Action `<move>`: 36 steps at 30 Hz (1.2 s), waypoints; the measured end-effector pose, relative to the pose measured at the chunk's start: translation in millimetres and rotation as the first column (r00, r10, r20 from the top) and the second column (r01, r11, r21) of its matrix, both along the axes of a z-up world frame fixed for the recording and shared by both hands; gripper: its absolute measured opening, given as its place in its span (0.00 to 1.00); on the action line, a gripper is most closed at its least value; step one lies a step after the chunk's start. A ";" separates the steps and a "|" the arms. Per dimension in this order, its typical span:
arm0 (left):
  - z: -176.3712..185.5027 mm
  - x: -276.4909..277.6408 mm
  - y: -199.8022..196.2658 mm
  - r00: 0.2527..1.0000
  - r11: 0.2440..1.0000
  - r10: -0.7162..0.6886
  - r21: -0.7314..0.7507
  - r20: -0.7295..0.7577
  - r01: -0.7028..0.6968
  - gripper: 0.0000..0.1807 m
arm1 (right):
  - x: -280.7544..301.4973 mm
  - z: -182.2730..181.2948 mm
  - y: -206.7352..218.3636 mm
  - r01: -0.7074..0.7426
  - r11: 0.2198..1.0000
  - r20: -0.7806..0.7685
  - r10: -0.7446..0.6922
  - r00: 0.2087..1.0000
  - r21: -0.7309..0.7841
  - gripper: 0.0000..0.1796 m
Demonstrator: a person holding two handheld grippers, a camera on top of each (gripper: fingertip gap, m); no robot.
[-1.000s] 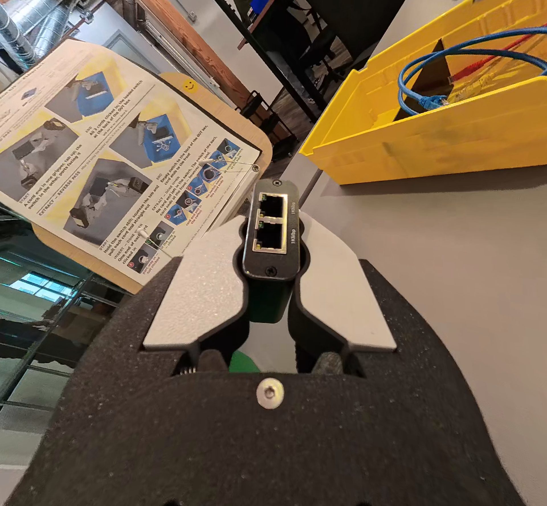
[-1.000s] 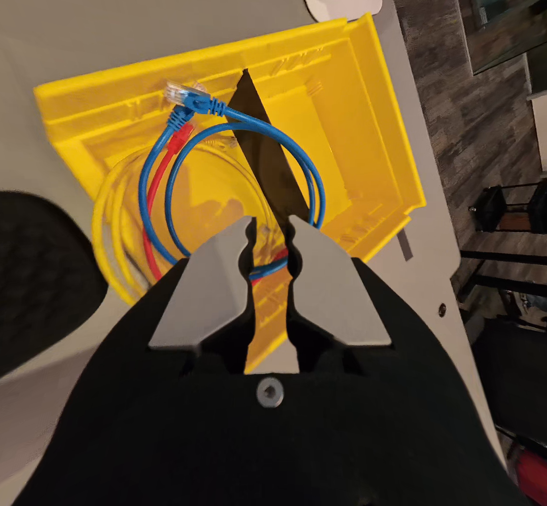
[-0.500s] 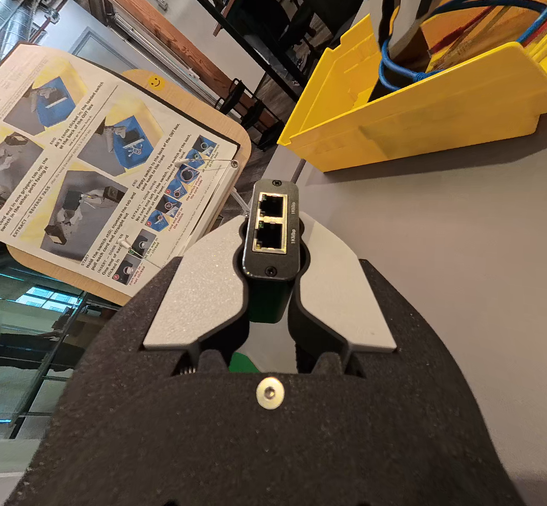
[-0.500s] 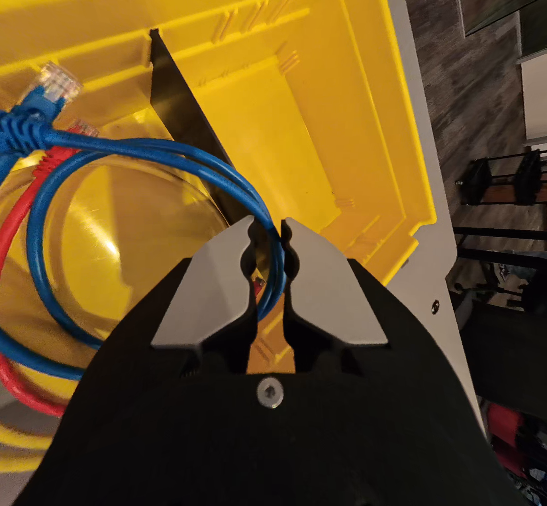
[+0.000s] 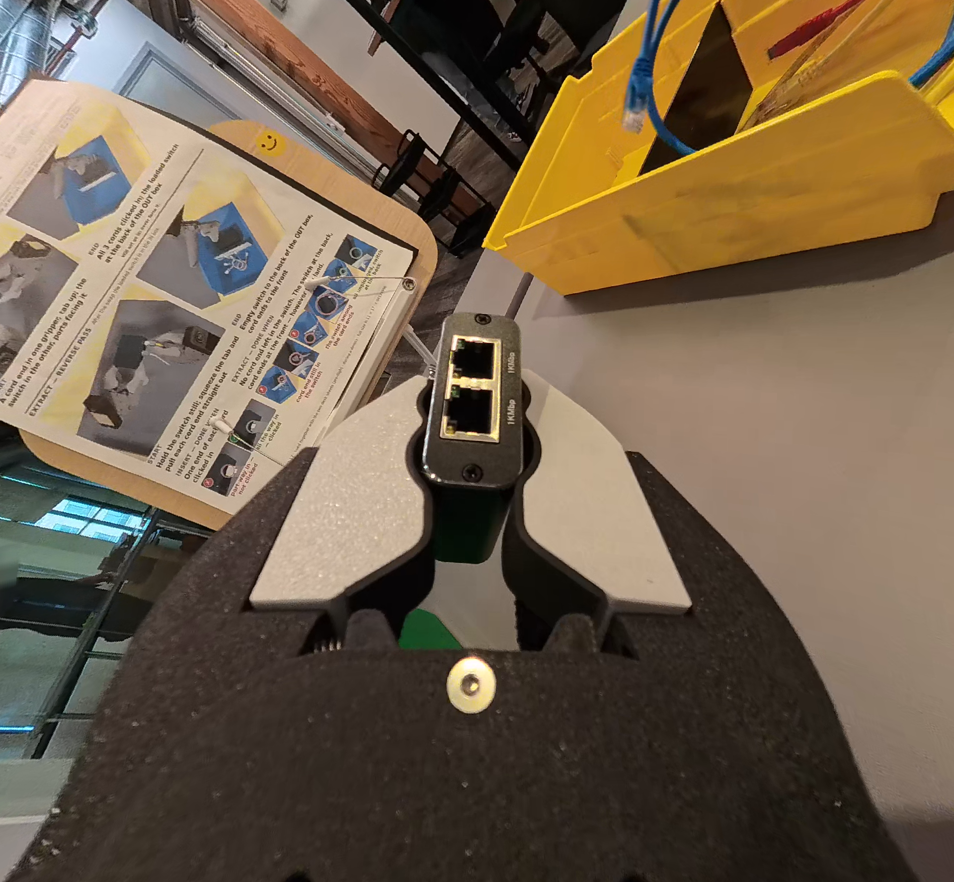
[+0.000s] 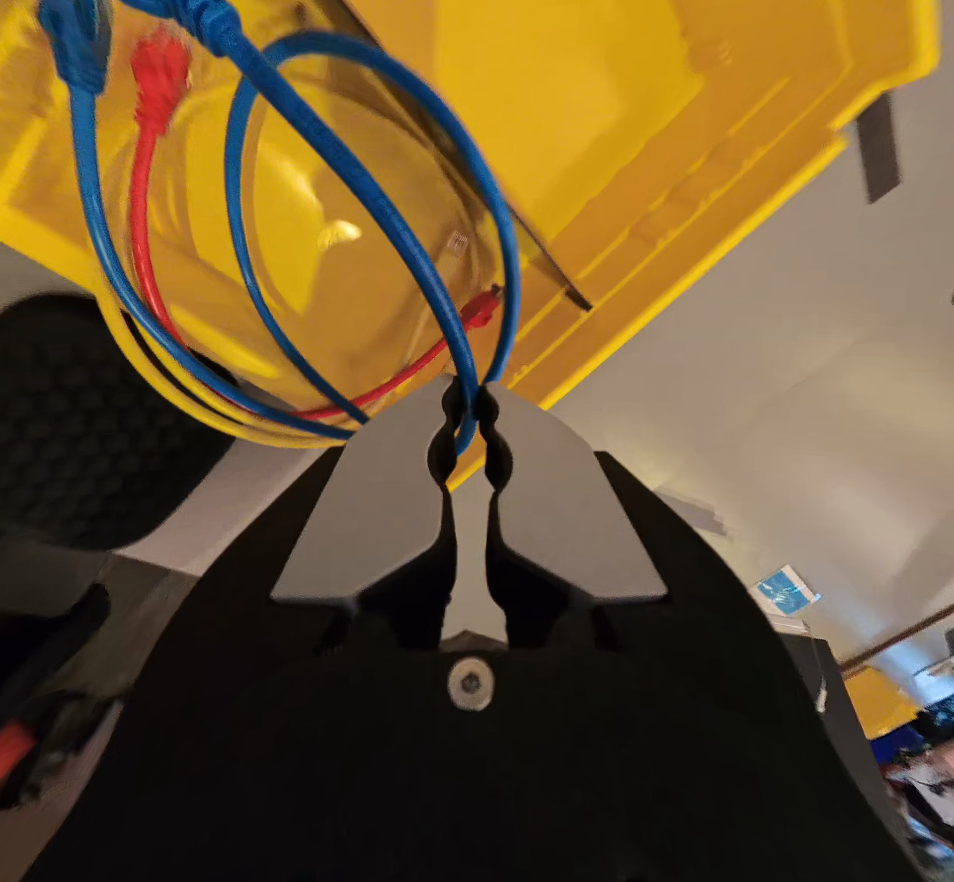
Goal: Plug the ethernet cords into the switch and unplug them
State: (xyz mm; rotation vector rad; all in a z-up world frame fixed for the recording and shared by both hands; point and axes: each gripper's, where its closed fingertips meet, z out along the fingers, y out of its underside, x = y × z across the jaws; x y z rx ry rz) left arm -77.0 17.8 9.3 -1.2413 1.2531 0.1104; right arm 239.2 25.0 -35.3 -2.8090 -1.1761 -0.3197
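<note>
The black switch (image 5: 474, 405) sits clamped between the jaws of the left gripper (image 5: 472, 423), its two empty ports facing the camera, held over the grey table (image 5: 748, 444) near the yellow bin (image 5: 722, 217). The right gripper (image 6: 467, 413) pinches the blue cord (image 6: 371, 196), whose loops hang out above the bin beside a red cord (image 6: 149, 176). An instruction sheet (image 5: 170, 299) stands well left of the bin

Workshop or lab: exposed silver ventilation ducts (image 5: 31, 5), bare wooden ceiling beam (image 5: 289, 52), yellow plastic parts bin (image 5: 722, 217), laminated illustrated instruction sheet (image 5: 170, 299).
</note>
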 end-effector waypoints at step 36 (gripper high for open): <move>20.3 34.7 -67.2 0.885 0.871 -0.397 -0.206 0.242 0.447 0.15 | -283.7 91.7 -87.6 -0.374 0.267 -0.129 0.926 0.355 0.888 0.22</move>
